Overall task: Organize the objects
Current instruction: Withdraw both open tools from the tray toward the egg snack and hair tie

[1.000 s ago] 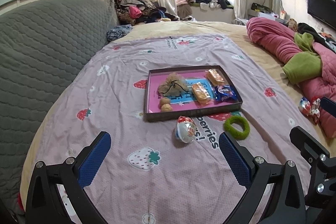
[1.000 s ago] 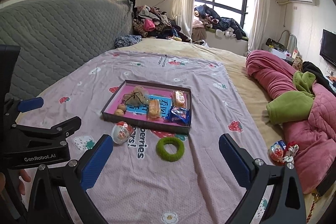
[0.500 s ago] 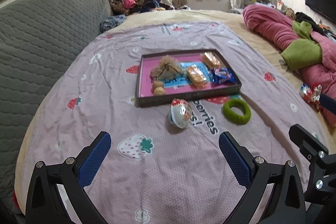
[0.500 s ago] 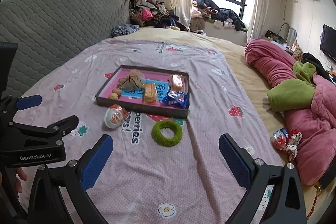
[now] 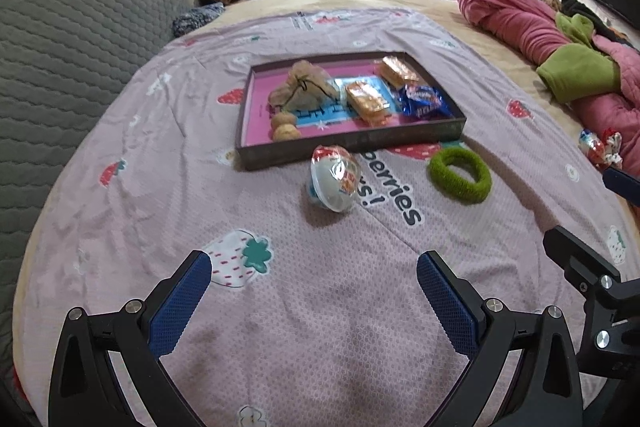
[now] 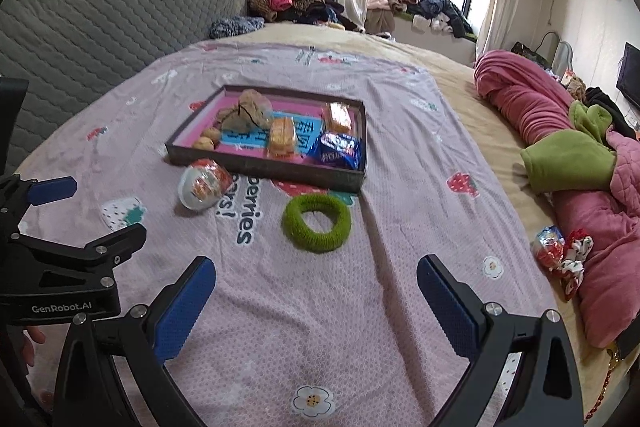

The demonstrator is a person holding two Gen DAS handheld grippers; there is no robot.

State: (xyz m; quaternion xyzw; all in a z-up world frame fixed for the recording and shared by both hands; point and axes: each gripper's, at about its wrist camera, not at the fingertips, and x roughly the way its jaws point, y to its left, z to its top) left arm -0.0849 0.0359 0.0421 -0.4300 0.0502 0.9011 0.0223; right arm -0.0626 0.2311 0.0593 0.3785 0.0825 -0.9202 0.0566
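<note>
Both tools spread wide, nothing between the fingers. Left tool (image 5: 314, 297) and right tool (image 6: 316, 291) hover over the bed's sheet (image 5: 320, 327), a pale pink knobbly weave printed with strawberries and black lettering. Pads (image 5: 180, 307) are blue, fine cross-hatched rubber on black angular frames with silver screws.

Tray (image 5: 352, 143): shallow rectangle, dark matte walls, glossy pink floor with a blue printed panel. Sits mid-sheet, beyond both tools. Inside it:
- crumpled tan drawstring pouch (image 5: 304, 91), far left part
- two small round brown balls (image 5: 284, 127), near left corner, touching each other
- two orange snack bars (image 5: 364, 101) in clear crinkly wrap, centre and far right
- shiny blue foil packet (image 5: 424, 101), near right side

Outside the tray:
- egg (image 5: 334, 181), clear plastic shell with red-orange print, lying on the sheet just in front of the tray's near wall, ahead of the left tool
- ring (image 6: 316, 223), fuzzy green loop, flat on the sheet, right of the egg, near the tray's right corner
- red-and-silver foil wad (image 6: 560, 251), crumpled, well to the right, against a quilted pink duvet (image 6: 600, 227)

Grey quilted headboard (image 6: 100, 19) along the left.
</note>
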